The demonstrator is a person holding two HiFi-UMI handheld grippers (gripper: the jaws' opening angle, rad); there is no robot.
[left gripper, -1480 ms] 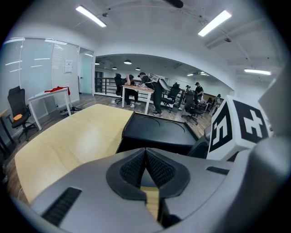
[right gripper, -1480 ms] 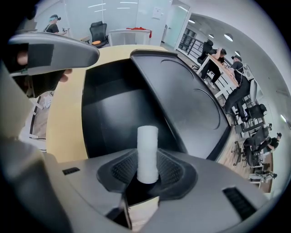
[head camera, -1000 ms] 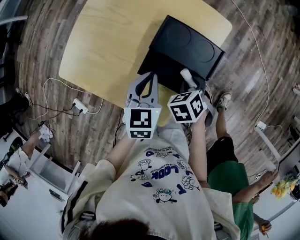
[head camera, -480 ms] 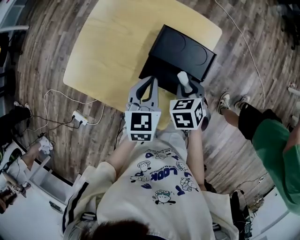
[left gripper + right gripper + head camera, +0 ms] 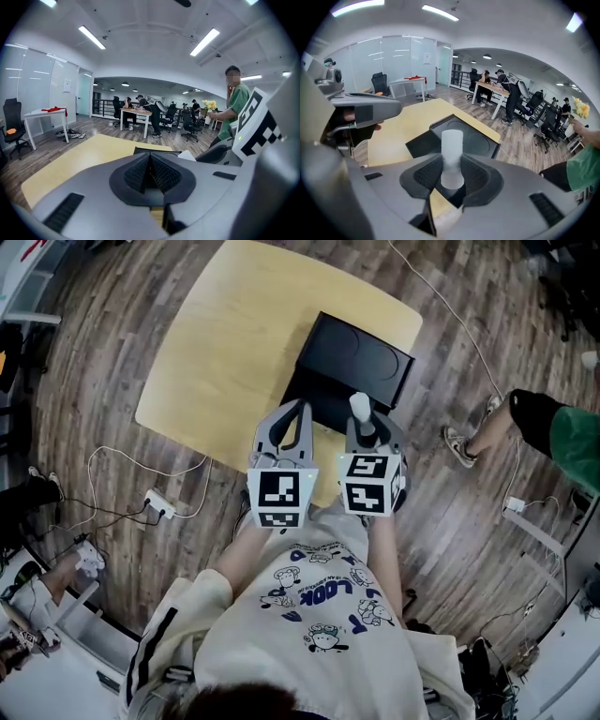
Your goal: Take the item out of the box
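The right hand-held gripper (image 5: 362,424), clamped on the white cylinder (image 5: 359,409), has risen above the black box (image 5: 352,367) at 12 o'clock on the surface (image 5: 234,343). A green-shirted bystander (image 5: 572,432) has shifted to 3 o'clock. Only the left gripper view shows the left hand-held gripper (image 5: 150,169) pressed together, empty.

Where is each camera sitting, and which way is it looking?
Head view: sits on the person's head, faces steeply down at the table and black box; their shirt, left gripper and right gripper show.
Left gripper view: rides the left gripper, faces along its shut jaws across the table; the right gripper shows at the right edge.
Right gripper view: rides the right gripper, faces along jaws clamped on the white cylinder, toward the black box; the left gripper shows at left.
Shared: all three show the table and black box.
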